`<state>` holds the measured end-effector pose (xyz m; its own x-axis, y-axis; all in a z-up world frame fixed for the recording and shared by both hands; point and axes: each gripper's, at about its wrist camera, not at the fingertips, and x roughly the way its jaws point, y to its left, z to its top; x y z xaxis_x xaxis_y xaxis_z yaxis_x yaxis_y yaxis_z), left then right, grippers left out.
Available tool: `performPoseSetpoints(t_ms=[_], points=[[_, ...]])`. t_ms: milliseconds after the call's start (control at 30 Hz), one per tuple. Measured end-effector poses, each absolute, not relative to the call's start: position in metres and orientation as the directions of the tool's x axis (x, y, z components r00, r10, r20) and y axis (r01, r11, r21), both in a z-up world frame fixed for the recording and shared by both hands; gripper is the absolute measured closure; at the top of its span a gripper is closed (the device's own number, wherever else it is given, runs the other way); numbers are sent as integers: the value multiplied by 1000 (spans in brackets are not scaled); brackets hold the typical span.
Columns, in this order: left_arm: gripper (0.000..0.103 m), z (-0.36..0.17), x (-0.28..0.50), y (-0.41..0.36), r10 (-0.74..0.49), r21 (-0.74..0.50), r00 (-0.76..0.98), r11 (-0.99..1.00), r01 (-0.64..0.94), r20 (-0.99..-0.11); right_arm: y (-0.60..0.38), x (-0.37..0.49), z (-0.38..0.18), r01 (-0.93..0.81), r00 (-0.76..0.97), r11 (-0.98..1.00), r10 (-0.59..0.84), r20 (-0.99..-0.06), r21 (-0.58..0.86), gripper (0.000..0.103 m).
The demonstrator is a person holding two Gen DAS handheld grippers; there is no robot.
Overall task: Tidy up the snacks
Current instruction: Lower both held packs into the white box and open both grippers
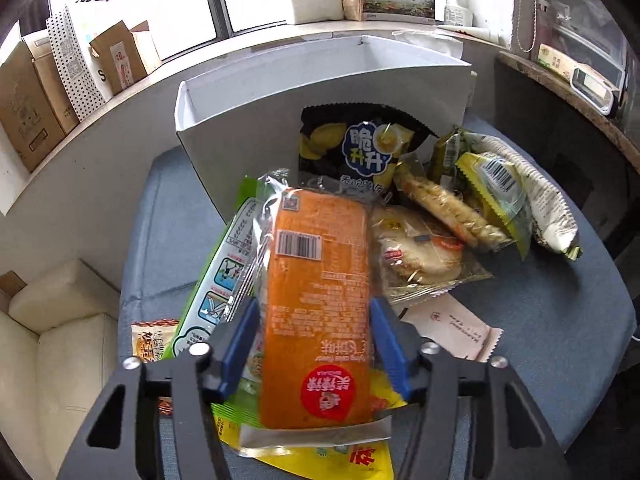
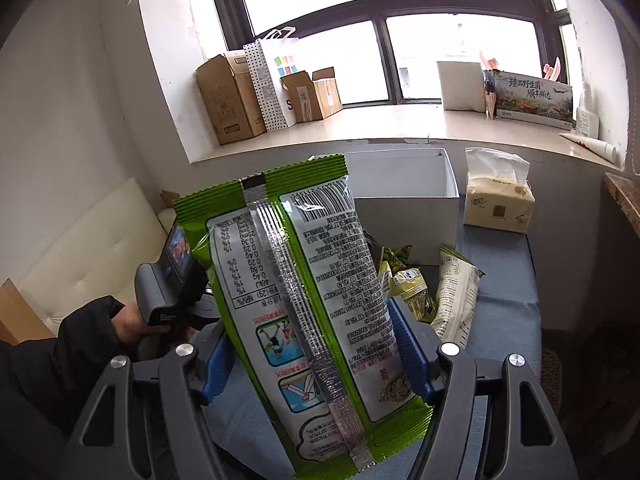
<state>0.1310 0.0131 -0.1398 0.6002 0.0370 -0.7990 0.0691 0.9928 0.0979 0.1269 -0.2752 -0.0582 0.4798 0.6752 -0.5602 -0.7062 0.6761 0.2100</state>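
Tools hold one packet each: left tool [image 1: 316,344] clamps orange snack pack [image 1: 320,288], right tool [image 2: 316,356] green packet [image 2: 304,280]; each should go flat into white box [image 2: 408,196].

clutter around the window and table edge

brown cardboard boxes [image 2: 230,96] and a polka-dot paper bag [image 2: 266,86] stand on the stone windowsill [image 2: 380,128]; a soft tissue pack [image 2: 498,200] sits on the blue cloth; a cream padded sofa [image 1: 52,344] is nearby.

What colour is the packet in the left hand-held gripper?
Orange packet, with a red round logo; shows best in the left wrist view.
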Motion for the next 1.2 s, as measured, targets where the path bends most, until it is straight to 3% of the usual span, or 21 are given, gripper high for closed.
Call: performPoseSetpoints(t_ms=[233, 433, 700, 867, 900, 933, 967, 1200], points=[[50, -125, 110, 20, 17, 74, 626, 995, 65, -780, -273, 127, -66, -708, 466, 670, 681, -565, 223, 29], [50, -71, 91, 29, 4, 36, 697, 999, 31, -717, -257, 145, -69, -690, 477, 696, 645, -597, 200, 29], [50, 8, 156, 49, 0, -40, 764, 999, -34, -645, -218, 240, -36, -629, 497, 741, 616, -611, 236, 29], [50, 25, 228, 62, 6, -81, 762, 994, -77, -647, -189, 319, -19, -574, 523, 782, 580, -625, 244, 29], [54, 24, 241, 64, 17, -76, 760, 993, -87, -649, -184, 334, -17, -562, 525, 789, 573, -630, 250, 29], [79, 24, 254, 65, 32, -64, 758, 993, -96, -652, -180, 350, -18, -548, 524, 797, 565, -638, 256, 29], [85, 22, 267, 67, 25, -71, 749, 993, -96, -662, -174, 363, -18, -534, 521, 803, 559, -645, 265, 29], [85, -18, 318, 69, 36, -45, 683, 994, -101, -730, -152, 428, -44, -461, 492, 847, 493, -718, 266, 29]])
